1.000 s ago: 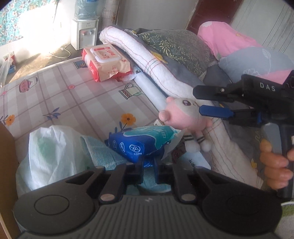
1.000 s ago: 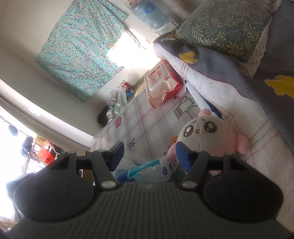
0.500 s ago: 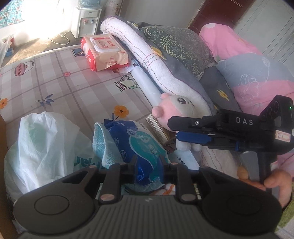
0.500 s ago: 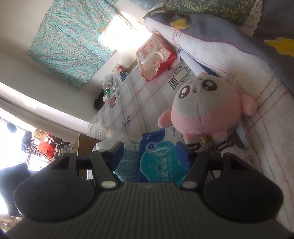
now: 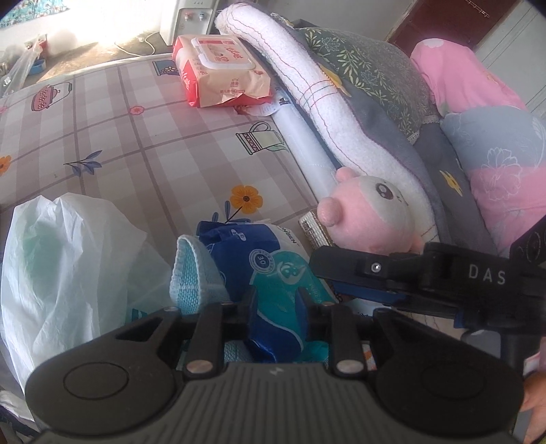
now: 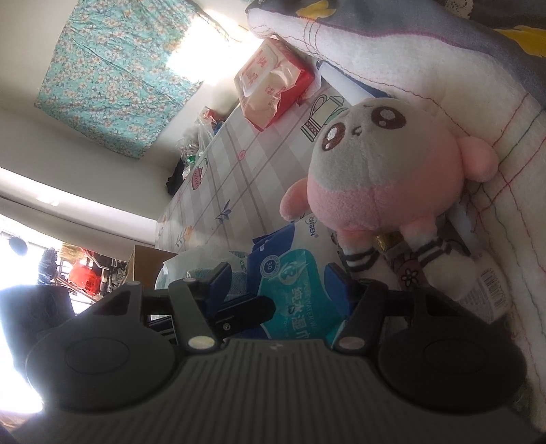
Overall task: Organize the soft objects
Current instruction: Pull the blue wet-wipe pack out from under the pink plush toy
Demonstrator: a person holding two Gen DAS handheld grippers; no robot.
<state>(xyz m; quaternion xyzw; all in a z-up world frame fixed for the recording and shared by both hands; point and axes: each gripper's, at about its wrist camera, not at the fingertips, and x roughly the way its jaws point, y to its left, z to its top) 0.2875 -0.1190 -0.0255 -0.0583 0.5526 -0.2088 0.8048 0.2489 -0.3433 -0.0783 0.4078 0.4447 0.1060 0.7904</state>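
My left gripper (image 5: 274, 300) is shut on a blue and teal wet-wipes pack (image 5: 273, 273), which also shows in the right wrist view (image 6: 290, 290). A light blue cloth (image 5: 194, 273) lies against the pack's left side. A pink and white plush toy (image 5: 372, 215) leans on a white rolled blanket (image 5: 307, 88); in the right wrist view the plush toy (image 6: 382, 177) sits just beyond my right gripper (image 6: 273, 283). The right gripper is open, its jaws either side of the wipes pack, and it appears at the right of the left wrist view (image 5: 324, 269).
A red and white wipes pack (image 5: 221, 71) lies far back on the checked bed sheet (image 5: 136, 143). A white plastic bag (image 5: 65, 259) sits at left. Pillows (image 5: 375, 75) and a pink quilt (image 5: 494, 136) pile up at right. A water dispenser (image 5: 187, 17) stands behind the bed.
My left gripper has closed in over the blue wipes pack and now grips it. My right gripper has swung down from the plush toy's head to beside the pack, still open.
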